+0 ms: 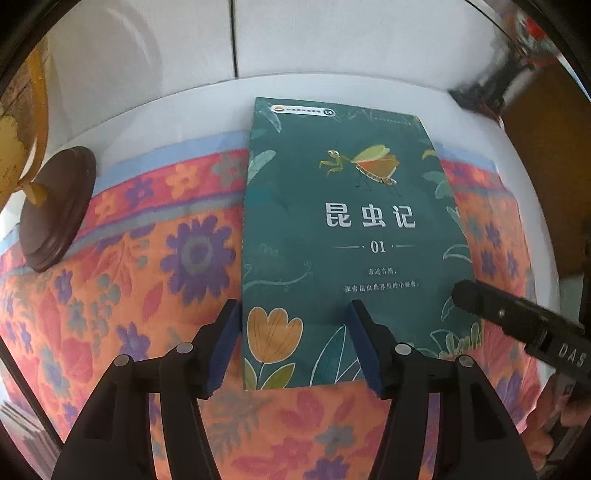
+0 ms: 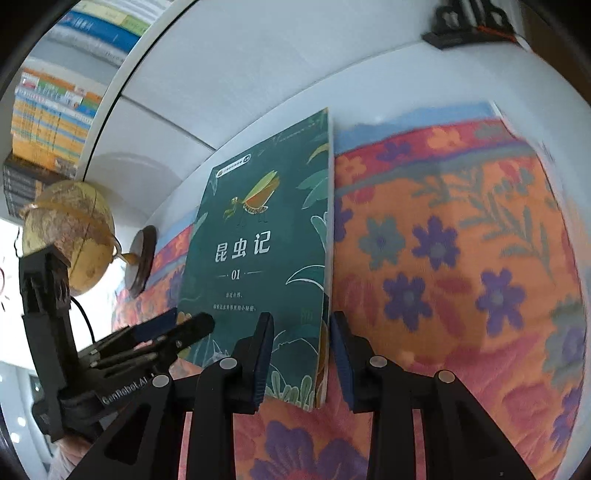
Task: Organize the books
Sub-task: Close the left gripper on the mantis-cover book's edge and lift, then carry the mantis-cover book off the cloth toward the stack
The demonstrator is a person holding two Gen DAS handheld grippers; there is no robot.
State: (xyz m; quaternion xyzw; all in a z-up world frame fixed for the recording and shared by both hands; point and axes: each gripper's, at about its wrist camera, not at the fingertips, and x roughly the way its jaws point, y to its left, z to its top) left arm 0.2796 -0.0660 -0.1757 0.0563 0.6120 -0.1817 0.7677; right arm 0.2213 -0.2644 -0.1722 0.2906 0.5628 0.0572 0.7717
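Left gripper (image 1: 293, 345) low over the near end of the book, jaws partly open, blue pads straddling the book's near left corner: one pad just off the left edge over the cloth, the other above the cover beside the printed tulip. No pad seen pressing; nothing held. Right gripper (image 2: 301, 356) likewise partly open, pads either side of the book's near right corner, the page edge standing in the gap between them; contact with the pads not clear, so no grip told. From the left wrist view, one black finger of the right gripper reaching in over the book's right edge.

Green book (image 1: 343, 236) flat on its back, cover up, with a mantis drawing, white Chinese title and "01". Lying lengthwise away from the cameras, near end on the floral cloth (image 1: 147, 280), far end past the cloth's blue border onto the bare white table (image 1: 166, 110).

To the left, on the table at the cloth's edge, round dark wooden base (image 1: 55, 210) of a yellowish globe (image 2: 70, 236). Beyond, white wall panels. Far left in the right wrist view, shelved books (image 2: 51, 122), spines blurred. Far right corner of the table, a dark black object (image 2: 465, 26), too blurred to name.
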